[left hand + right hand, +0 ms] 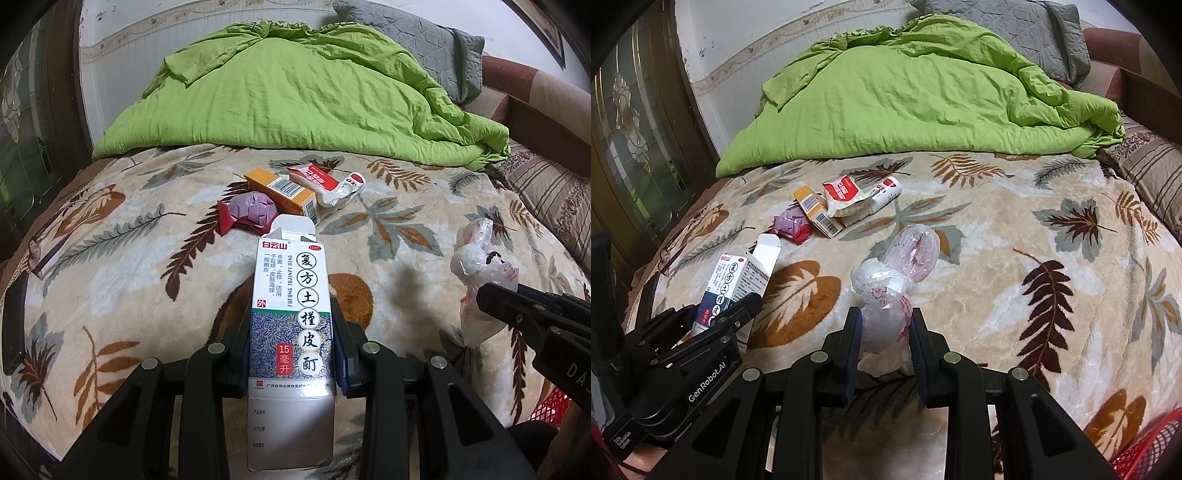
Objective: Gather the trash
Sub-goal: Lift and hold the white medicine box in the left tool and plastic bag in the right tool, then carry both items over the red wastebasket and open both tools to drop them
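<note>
My left gripper (291, 354) was matt black plastic with dull metal pins, and it gripped a glossy printed cardboard box (291, 306), its opened flap plain white. My right gripper (884, 339) pinched a thin, crinkled, translucent plastic bag (897, 280). The blanket (997, 258) on the bed looked plush and fuzzy. The far green quilt (905, 92) was wrinkled matt cloth. The orange carton (284, 190) was smooth card, and the red wrapper (243, 216) was creased paper.

Leaf-patterned bed (997, 240) carries green quilt (905, 92), orange box (816, 210), crumpled wrappers (792, 225).
</note>
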Demonstrator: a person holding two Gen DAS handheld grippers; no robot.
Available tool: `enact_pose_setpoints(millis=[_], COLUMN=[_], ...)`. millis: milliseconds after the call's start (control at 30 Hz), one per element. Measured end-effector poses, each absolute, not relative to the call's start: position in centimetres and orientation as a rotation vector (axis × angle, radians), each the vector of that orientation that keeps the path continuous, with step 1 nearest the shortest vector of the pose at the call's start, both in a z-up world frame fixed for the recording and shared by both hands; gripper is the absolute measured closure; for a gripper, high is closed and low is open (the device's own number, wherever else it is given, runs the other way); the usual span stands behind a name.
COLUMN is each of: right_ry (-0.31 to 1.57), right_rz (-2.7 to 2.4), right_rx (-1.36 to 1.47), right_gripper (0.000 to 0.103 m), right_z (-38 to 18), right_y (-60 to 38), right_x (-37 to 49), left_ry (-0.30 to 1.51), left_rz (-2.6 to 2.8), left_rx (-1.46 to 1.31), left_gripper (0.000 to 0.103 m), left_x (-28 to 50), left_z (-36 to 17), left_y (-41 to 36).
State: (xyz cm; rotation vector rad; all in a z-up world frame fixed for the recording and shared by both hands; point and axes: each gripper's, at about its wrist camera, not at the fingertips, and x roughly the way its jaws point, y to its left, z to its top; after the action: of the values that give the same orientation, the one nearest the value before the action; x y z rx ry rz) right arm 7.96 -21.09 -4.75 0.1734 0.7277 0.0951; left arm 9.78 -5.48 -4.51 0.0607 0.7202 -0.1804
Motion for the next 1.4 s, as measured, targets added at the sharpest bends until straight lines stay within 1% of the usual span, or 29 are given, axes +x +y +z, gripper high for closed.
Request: enact_pose_setpoints(millis=[567,867,1133,1400], right_ry=[0.709,0.693,0.682,0.672], right_rz=[0.097,0.103,0.089,0.025], right_rx=[0.198,0.257,0.32,0.392], right_gripper=[0.076,0.076,0.076,0.076], right_z=[-4.4,-3.7,-2.6,-2.2], right_y=[-21.6,-22.5,-25.4,-29.7], right_x=[7.5,5.9,2.3,-2.4], left_ry=[0.716,0.699,0.713,0.682], left_rz=[-0.184,-0.255,-0.392,-0.55], left_rx=[0.063,0.072,0.065,0.119], left_gripper=[0.07,0.07,0.07,0.07], left_x=[9.8,8.4,6.2,3.2], left_z=[-4.5,-3.4,-1.2,1.4], left_y=[-5.7,-6.5,-9.2,-14.0])
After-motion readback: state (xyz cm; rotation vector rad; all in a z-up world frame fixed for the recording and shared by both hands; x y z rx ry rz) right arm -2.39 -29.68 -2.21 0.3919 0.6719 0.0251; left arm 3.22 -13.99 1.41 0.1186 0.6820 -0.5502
